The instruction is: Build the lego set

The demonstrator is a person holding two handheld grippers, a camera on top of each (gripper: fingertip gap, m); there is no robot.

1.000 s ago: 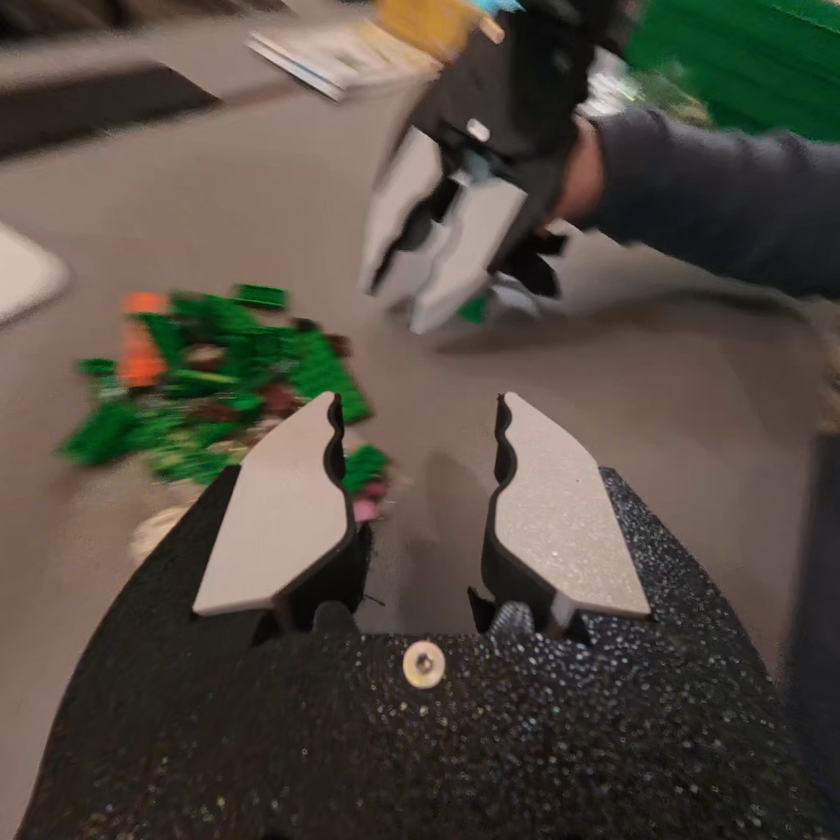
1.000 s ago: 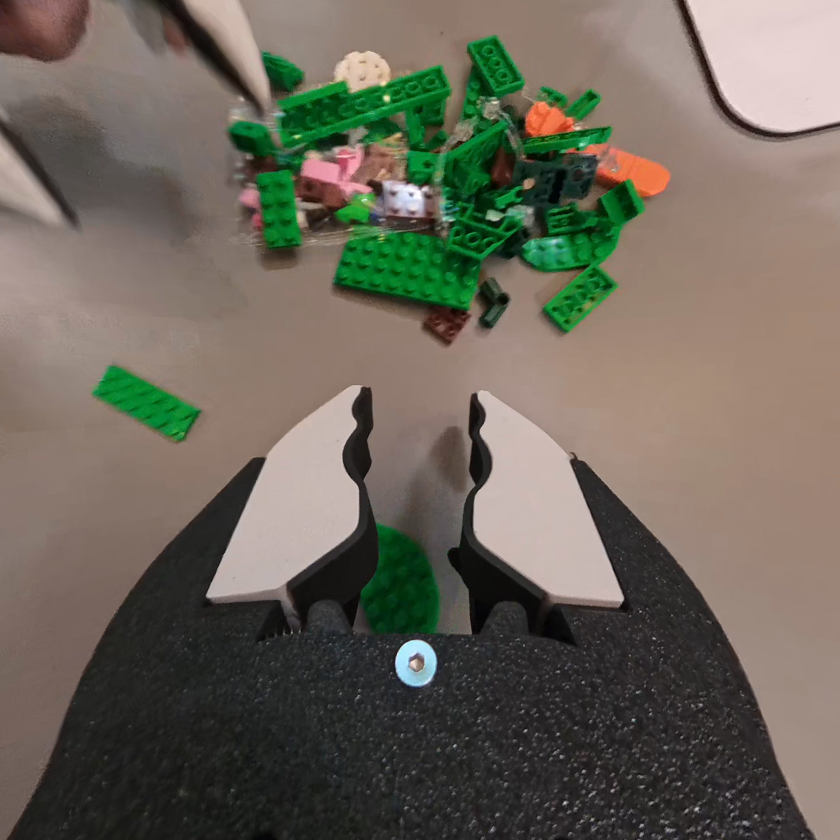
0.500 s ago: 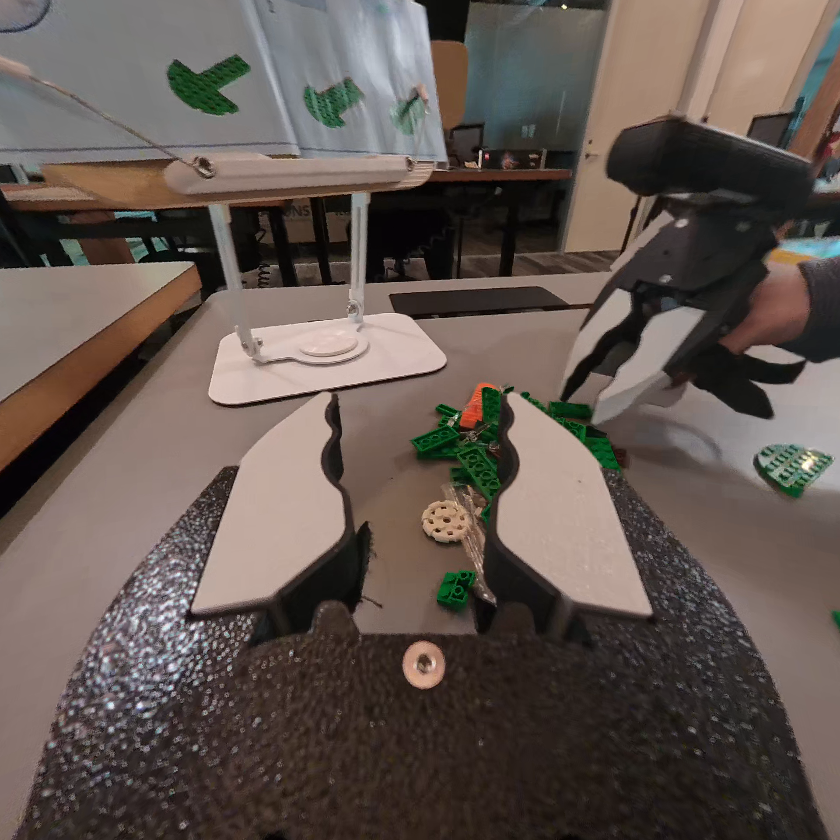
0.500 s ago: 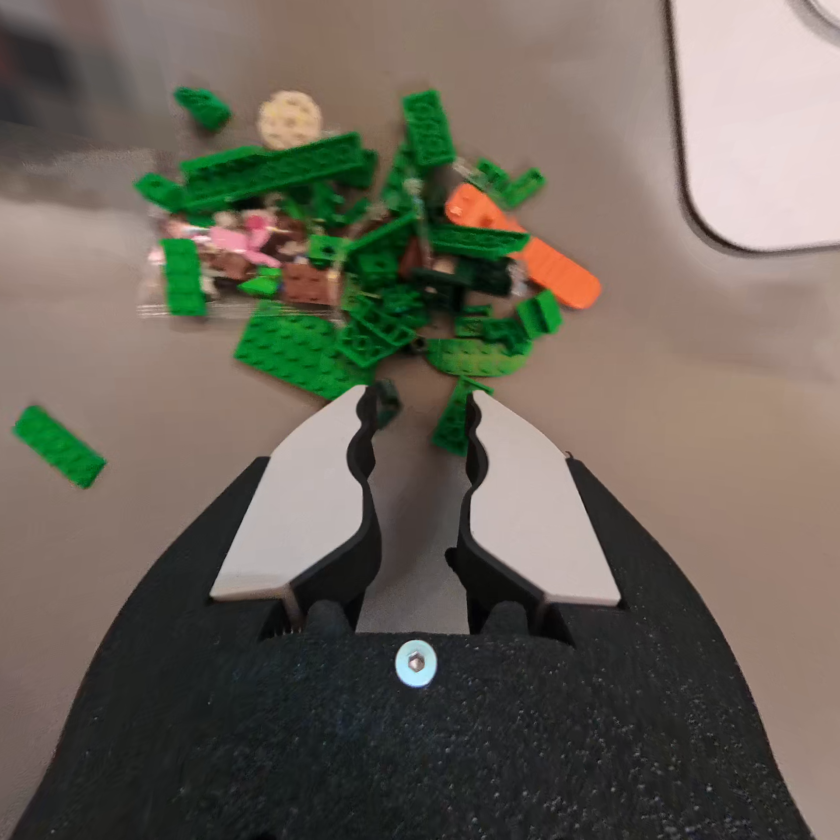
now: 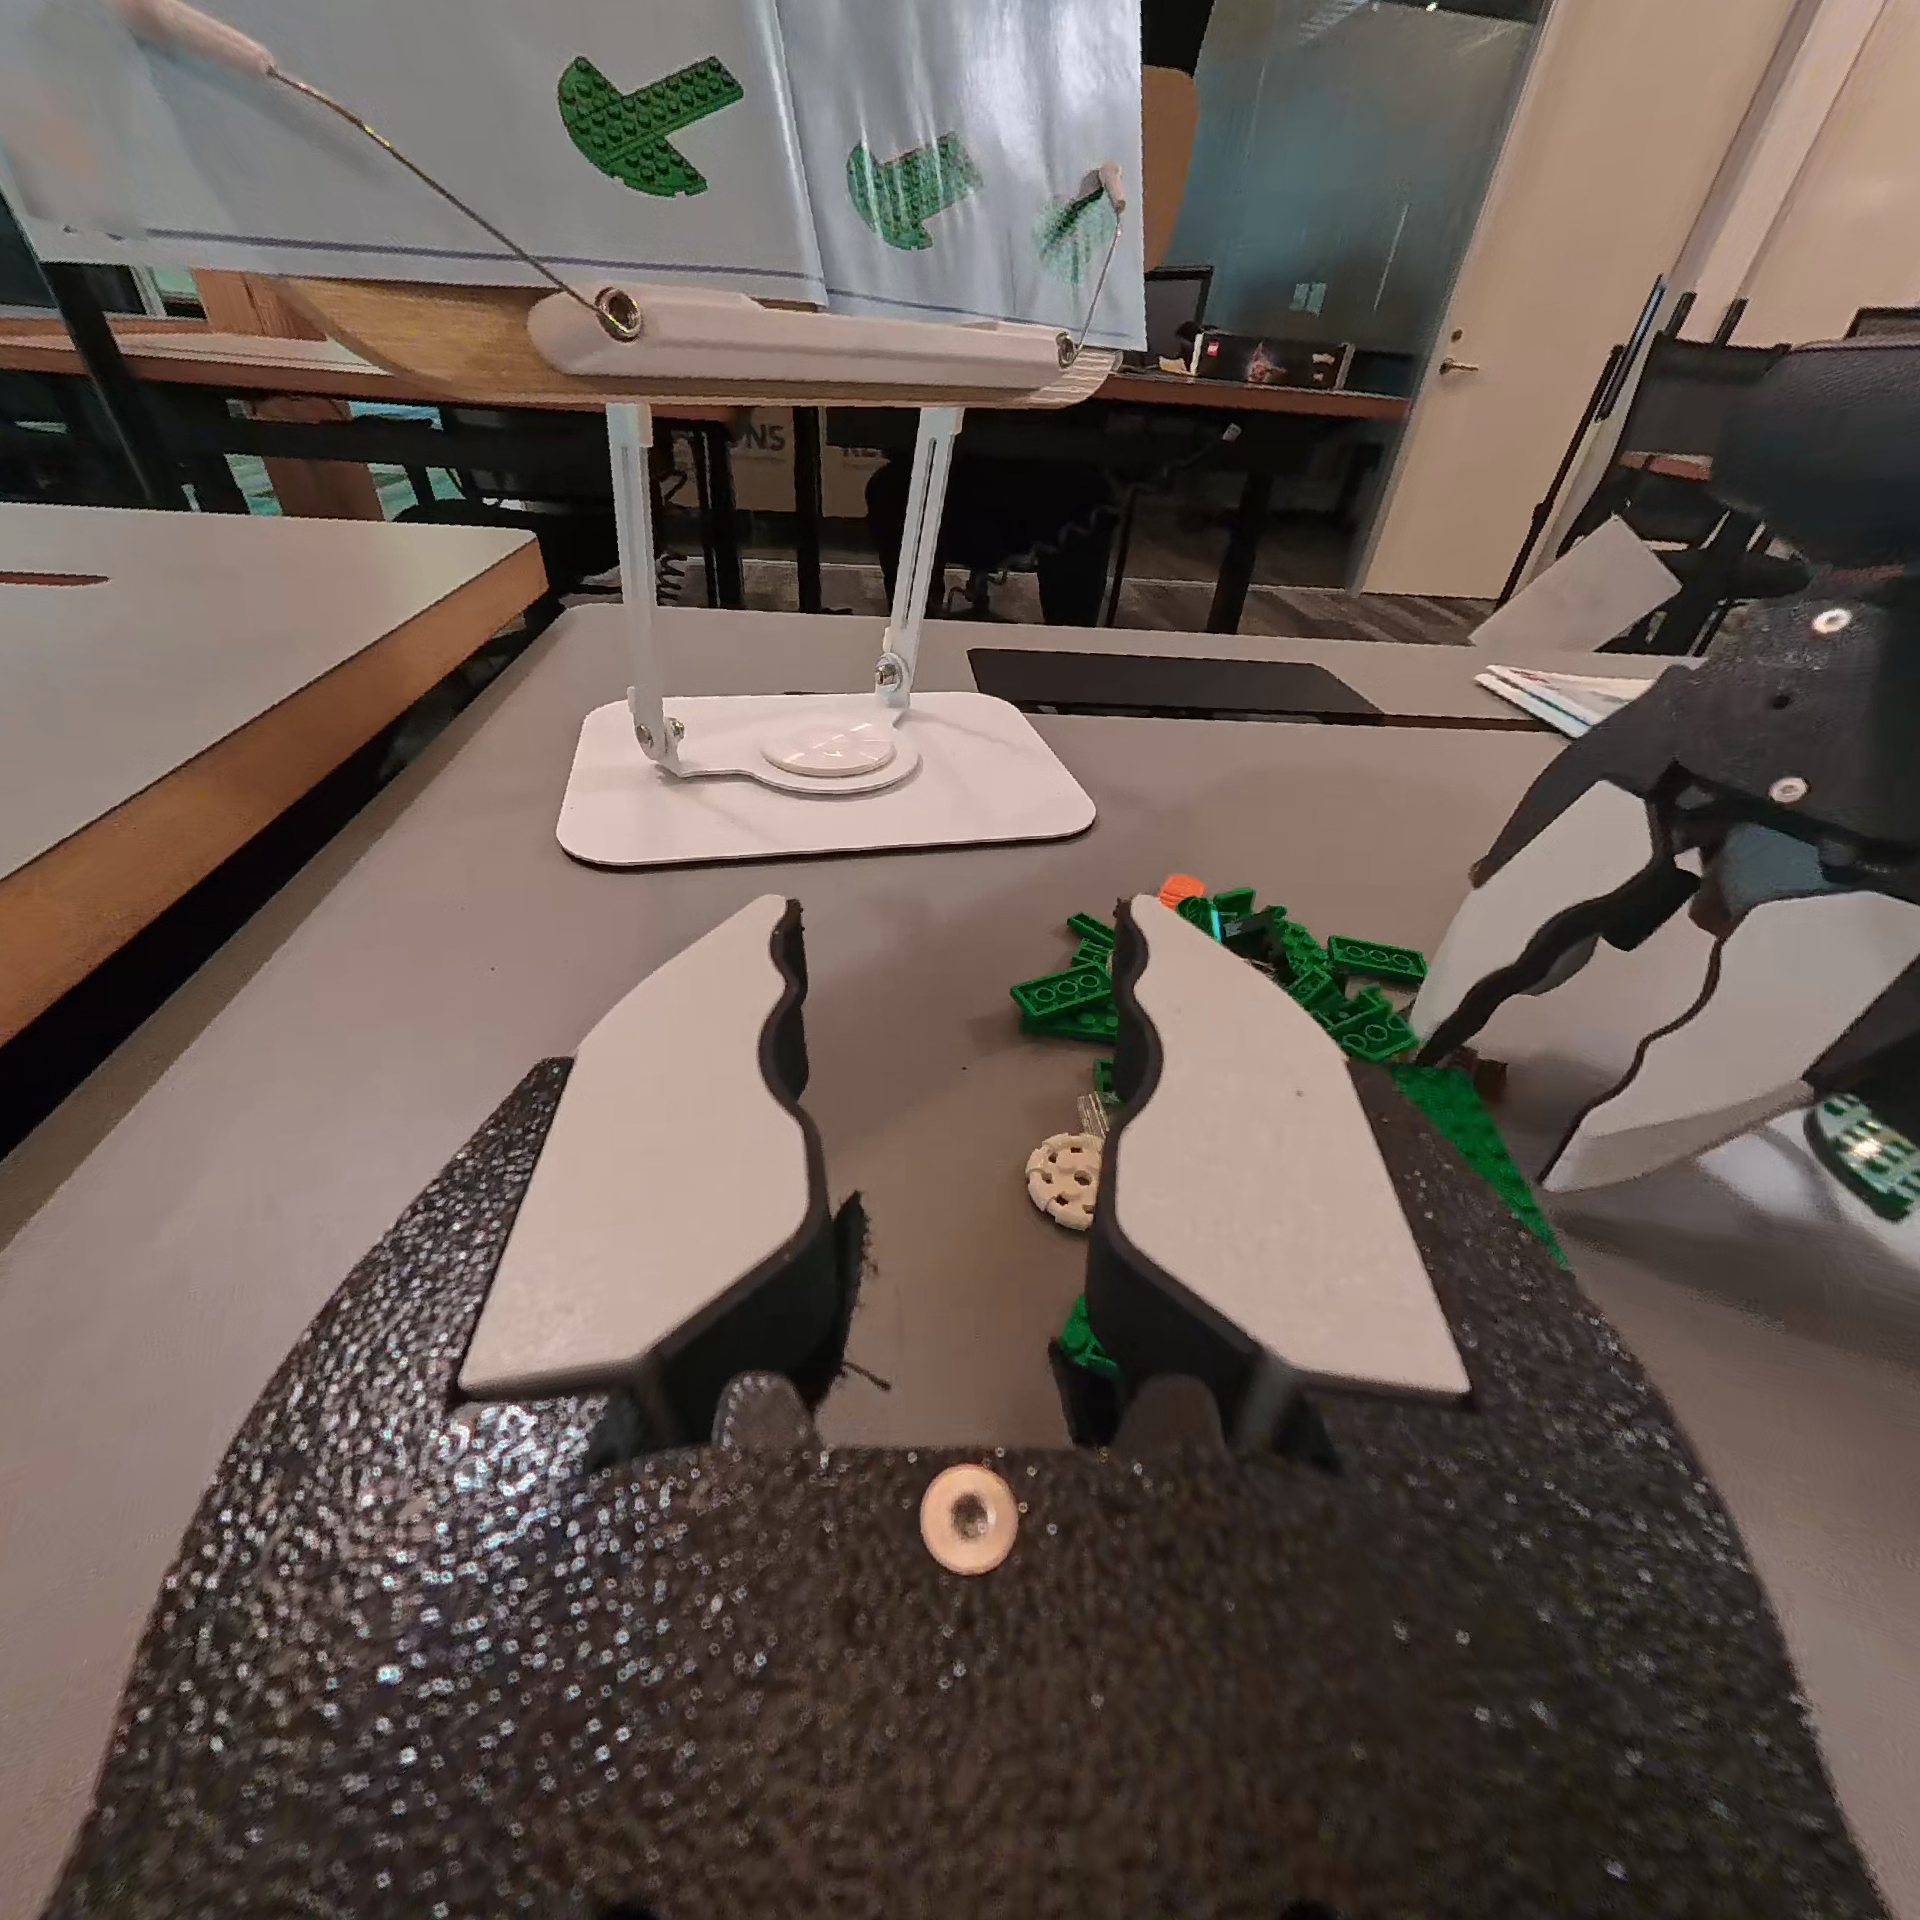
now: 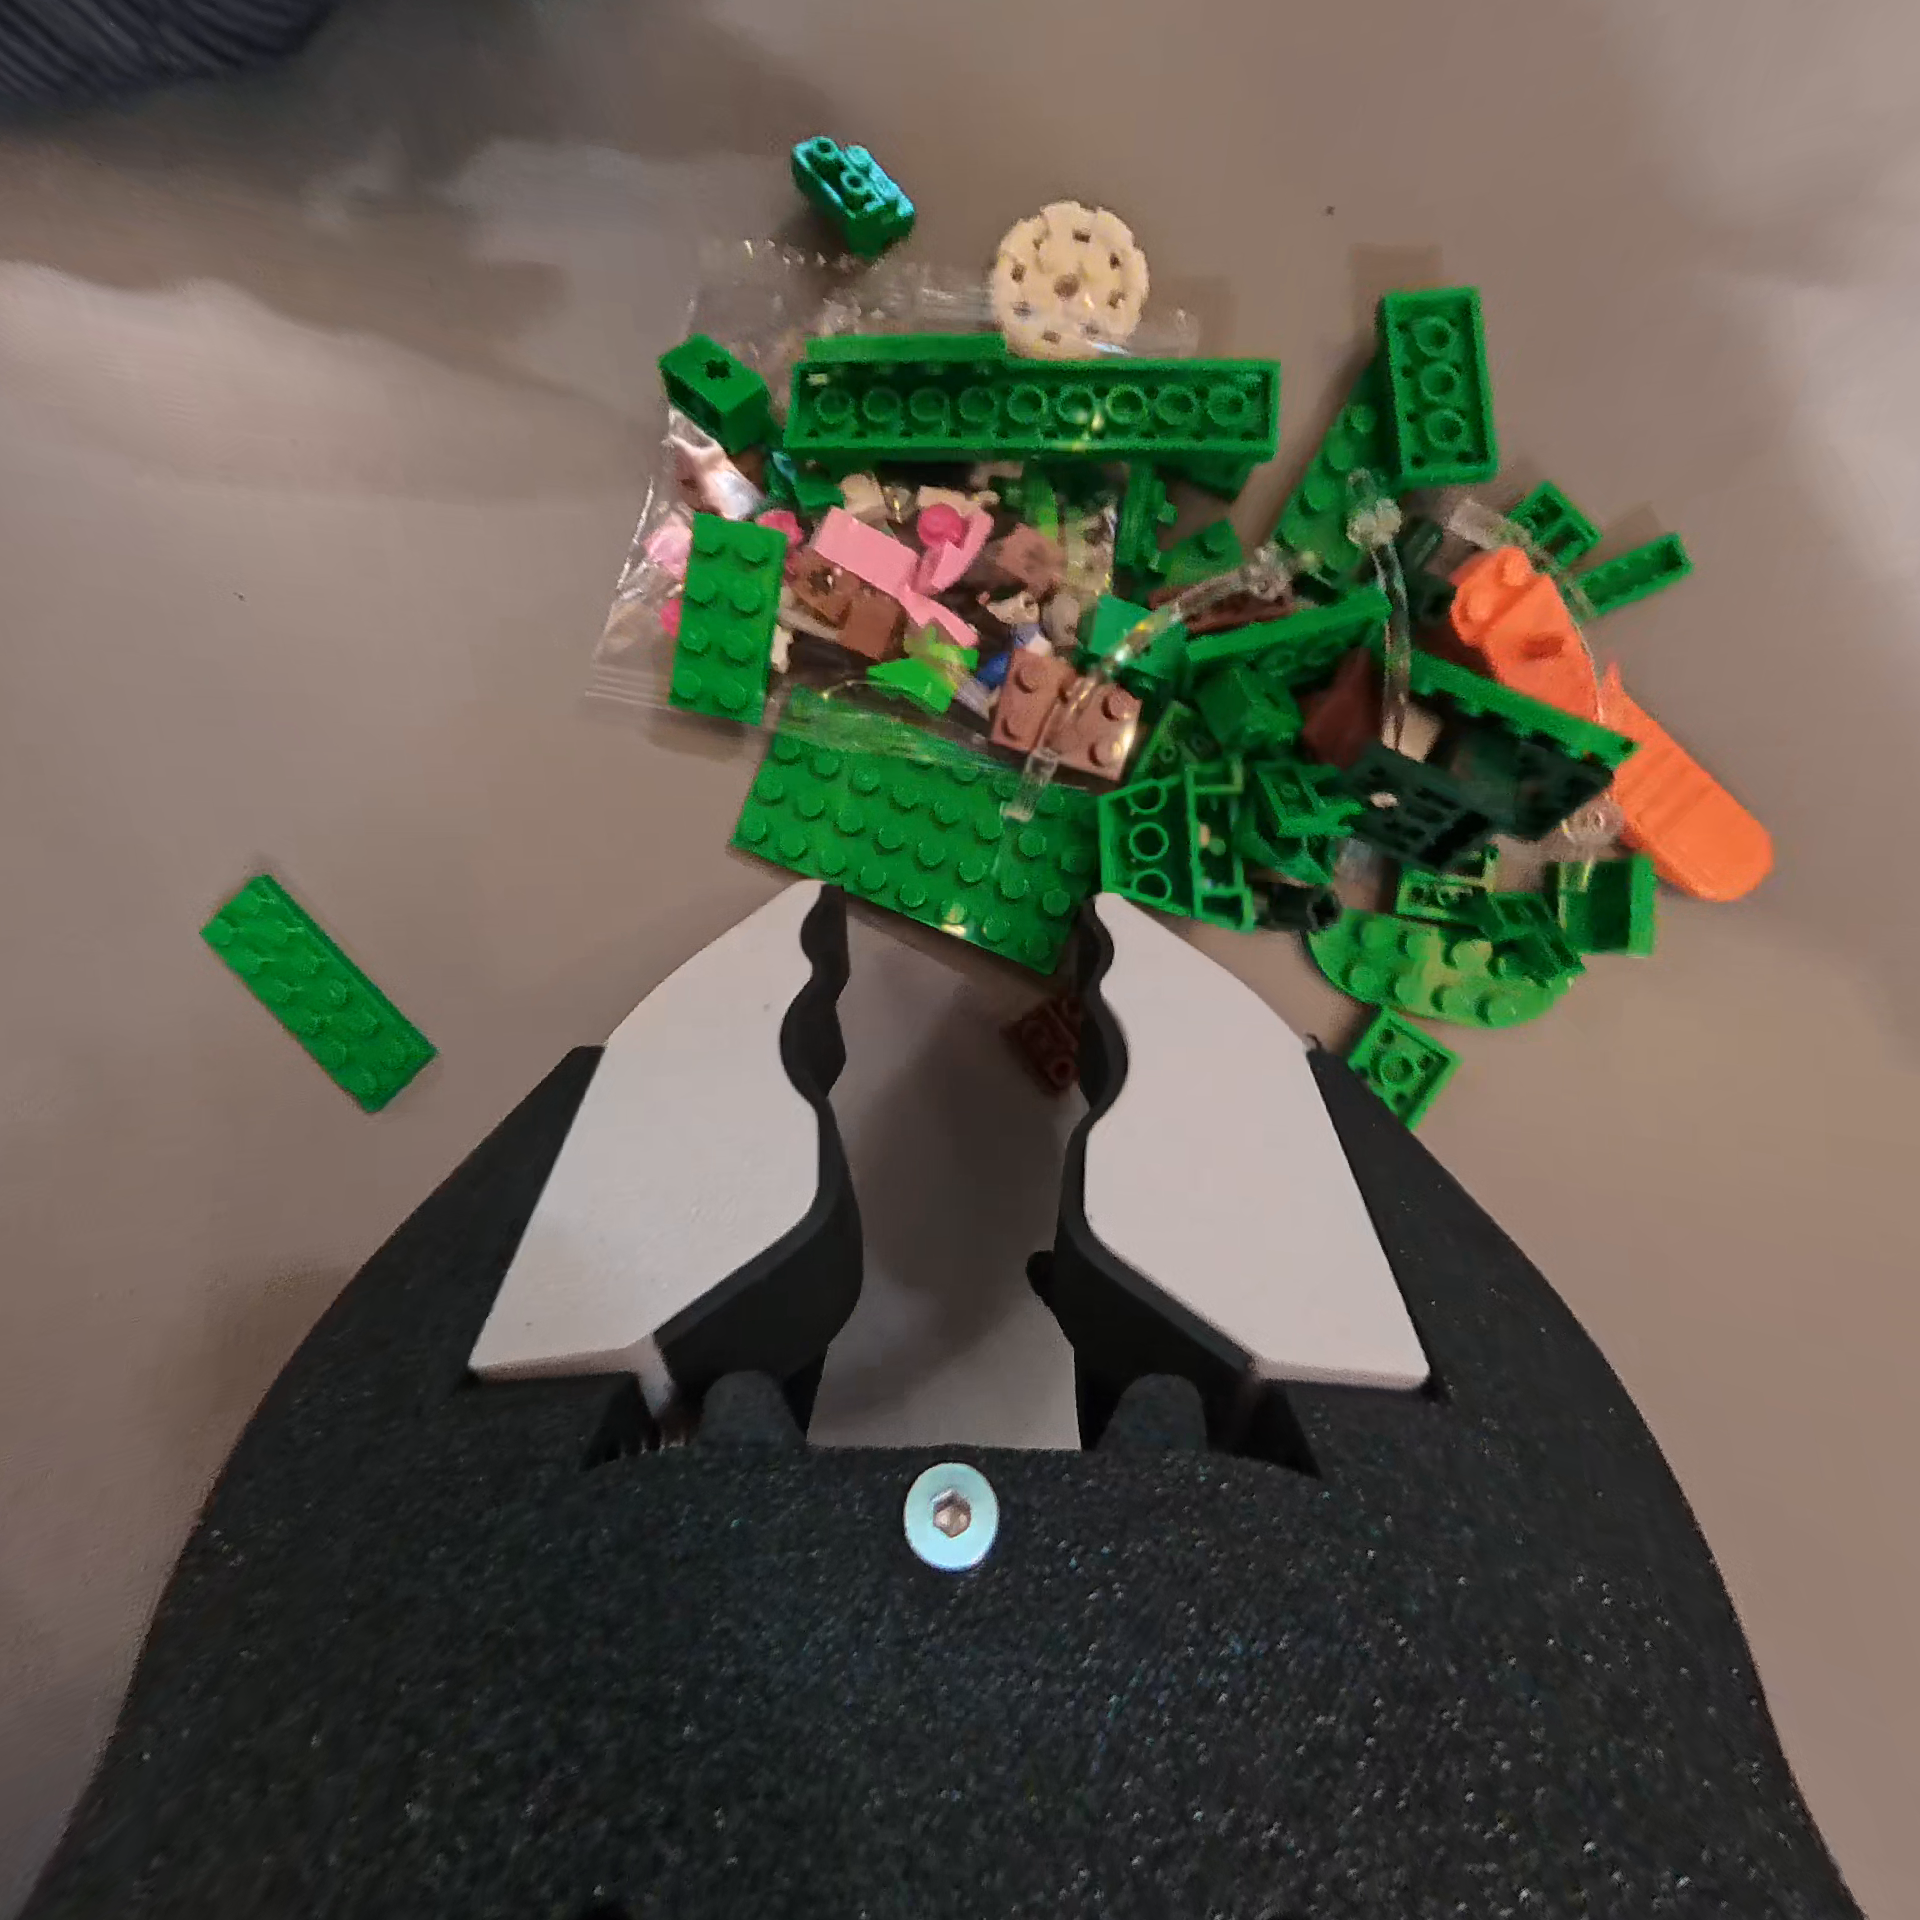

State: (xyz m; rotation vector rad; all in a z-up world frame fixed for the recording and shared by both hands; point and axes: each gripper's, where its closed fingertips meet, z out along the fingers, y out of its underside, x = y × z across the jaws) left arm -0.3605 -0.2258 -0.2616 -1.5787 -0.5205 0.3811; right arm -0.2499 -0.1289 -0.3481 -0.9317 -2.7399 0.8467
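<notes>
- The build looks barely begun: nearly all the pieces lie loose in one heap of lego bricks (image 6: 1143, 665) on the grey desk (image 6: 312, 520), and no joined assembly shows in either view.
- The right tongs (image 6: 956, 925) are released, jaws apart and empty, tips just at the near edge of the large green plate (image 6: 914, 842) at the front of the heap; a small brown piece (image 6: 1044, 1039) lies on the desk between the jaws.
- The left tongs (image 5: 956, 914) are likewise released and hold nothing. They sit low at the far side of the heap, with the cream round plate (image 5: 1065, 1179) lying on the desk just inside the right-hand jaw.
- A clear plastic bag (image 6: 727, 582) of small pink, brown and white parts lies in the heap, partly under green bricks, and I judge it has yet to be emptied.
- An orange separator tool (image 6: 1621, 727) rests at the heap's right edge.
- Two pieces lie apart from the heap: a green flat plate (image 6: 317, 992) off to the left in the right wrist view, and a green rounded plate (image 5: 1865, 1153), seen in the left wrist view under the right tongs.
- The instruction booklet (image 5: 623, 135) stands open on a white stand (image 5: 821, 779) beyond the heap, its pages picturing a green assembly.
- What remains, as I judge it, is essentially everything: selecting the first plates, pressing them together, then working through the bagged parts.
</notes>
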